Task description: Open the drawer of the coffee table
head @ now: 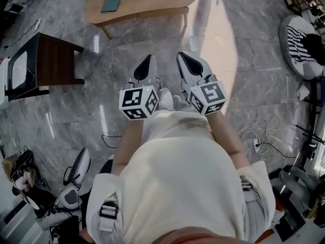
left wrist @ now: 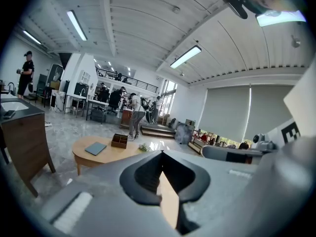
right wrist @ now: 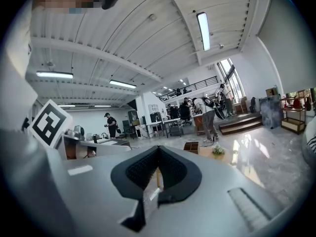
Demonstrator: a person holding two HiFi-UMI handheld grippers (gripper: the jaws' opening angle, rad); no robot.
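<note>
Two hand-held grippers, the left hand-held gripper (head: pixel 147 60) and the right hand-held gripper (head: pixel 184 57), are held side by side close to the person. Each has its jaws pressed fully together, with nothing between them. Farther left stands one dark side table (head: pixel 53 60). Farthest, across the grey marble floor (head: pixel 213 39), is one coffee table (head: pixel 152 1): oval, pale wood, slim legs, carrying one teal notebook (head: pixel 111 1). Its drawer cannot be made out.

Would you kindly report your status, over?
Left gripper shut, empty; right gripper likewise. Oval light wooden coffee table ahead, drawer unseen. Dark brown side table off left.
</note>
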